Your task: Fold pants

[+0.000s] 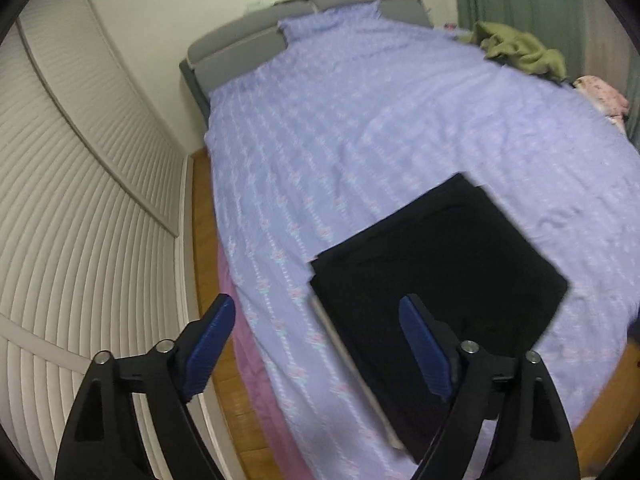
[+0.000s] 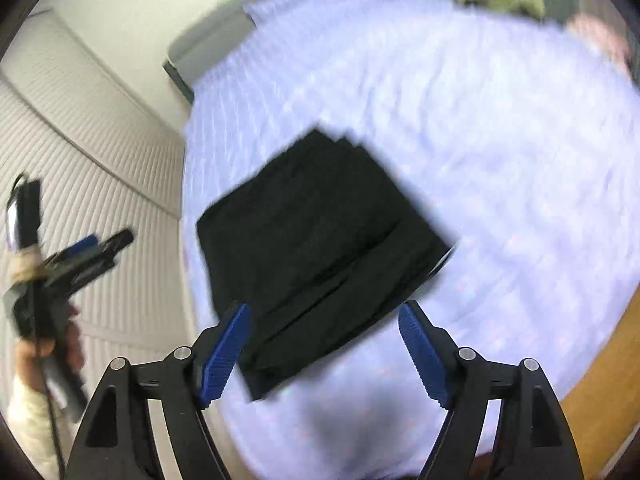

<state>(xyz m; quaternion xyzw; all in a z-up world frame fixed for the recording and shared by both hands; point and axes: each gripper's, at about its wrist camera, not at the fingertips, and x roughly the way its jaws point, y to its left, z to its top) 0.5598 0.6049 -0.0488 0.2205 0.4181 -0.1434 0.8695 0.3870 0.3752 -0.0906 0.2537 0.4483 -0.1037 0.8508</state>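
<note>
Pants folded, both my grippers wide apart and empty.
The black pants (image 1: 436,276) lie square on the lilac bedspread (image 1: 360,128); only my right gripper (image 2: 324,350) view shows my left gripper (image 2: 98,244) beside the bed.

pants (image 1: 440,264): black
bedsheet (image 1: 360,128): lilac, pink floral stripes
my tool pads (image 1: 212,344): blue, on black arms
blanket (image 1: 520,50): olive green
headboard (image 1: 236,52): grey
floor (image 1: 202,216): orange-brown wood
</note>
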